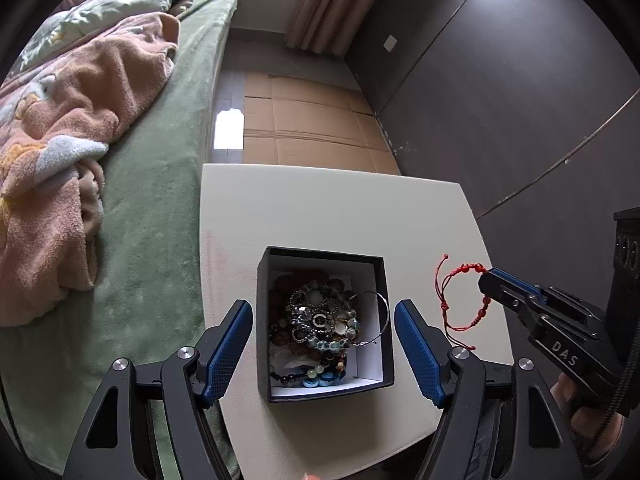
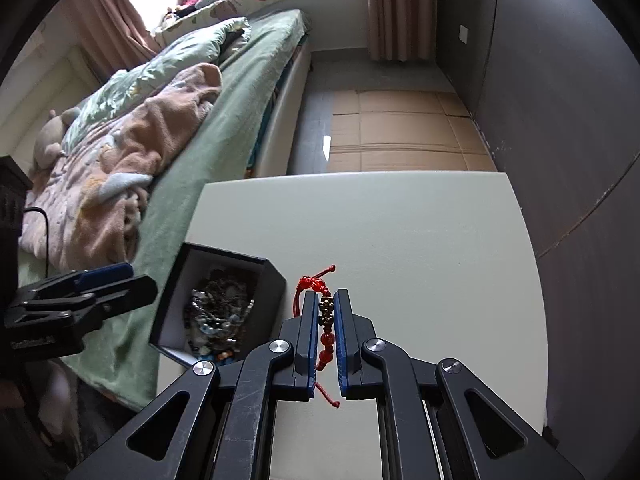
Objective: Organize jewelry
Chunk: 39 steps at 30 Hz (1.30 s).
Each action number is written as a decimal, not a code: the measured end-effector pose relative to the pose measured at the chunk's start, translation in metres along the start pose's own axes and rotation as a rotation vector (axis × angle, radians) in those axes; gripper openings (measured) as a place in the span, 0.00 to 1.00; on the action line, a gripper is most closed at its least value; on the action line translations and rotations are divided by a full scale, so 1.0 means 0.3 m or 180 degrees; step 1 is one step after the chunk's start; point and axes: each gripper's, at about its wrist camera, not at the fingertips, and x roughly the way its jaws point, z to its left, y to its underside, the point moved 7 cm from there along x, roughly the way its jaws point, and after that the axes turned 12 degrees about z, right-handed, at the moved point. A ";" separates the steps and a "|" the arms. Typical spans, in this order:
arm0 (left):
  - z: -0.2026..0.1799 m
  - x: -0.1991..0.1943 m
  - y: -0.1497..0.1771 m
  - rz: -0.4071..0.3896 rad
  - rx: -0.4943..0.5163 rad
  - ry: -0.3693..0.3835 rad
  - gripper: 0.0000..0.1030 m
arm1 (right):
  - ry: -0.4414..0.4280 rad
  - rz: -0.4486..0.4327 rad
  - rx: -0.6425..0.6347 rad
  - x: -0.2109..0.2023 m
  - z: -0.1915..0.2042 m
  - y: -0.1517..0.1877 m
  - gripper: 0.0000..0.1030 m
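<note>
A black jewelry box (image 1: 262,312) with a white lining stands on the white table (image 1: 320,208). It holds a pile of beaded bracelets (image 1: 320,320) and a thin silver bangle (image 1: 382,312). My left gripper (image 1: 323,312) is open, its fingers on either side of the box, above it. My right gripper (image 1: 486,276) is shut on a red cord bracelet (image 1: 452,300) with red beads, held in the air to the right of the box. In the right wrist view the bracelet (image 2: 326,320) hangs between the closed fingers of that gripper (image 2: 326,296), with the box (image 2: 272,280) to the left.
A bed with a green cover (image 1: 160,200) and a pink blanket (image 1: 72,140) runs along the table's left side. Flattened cardboard (image 1: 312,120) lies on the floor beyond the table. A dark wall (image 1: 520,100) stands to the right.
</note>
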 end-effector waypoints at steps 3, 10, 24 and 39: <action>0.031 -0.030 0.014 -0.0070 -0.0043 -0.0032 0.72 | -0.0107 -0.0052 -0.0098 -0.043 0.082 -0.020 0.09; 0.100 -0.097 0.051 -0.0191 -0.0139 -0.0019 0.72 | -0.0394 -0.0055 -0.0201 -0.054 0.221 -0.037 0.09; 0.119 -0.195 0.127 -0.0381 -0.0159 0.0010 0.72 | -0.0670 0.0156 0.0085 0.041 0.243 0.046 0.41; -0.056 -0.286 0.266 -0.0607 0.0045 0.0074 0.84 | -0.0657 -0.0234 0.0346 -0.181 0.097 0.240 0.79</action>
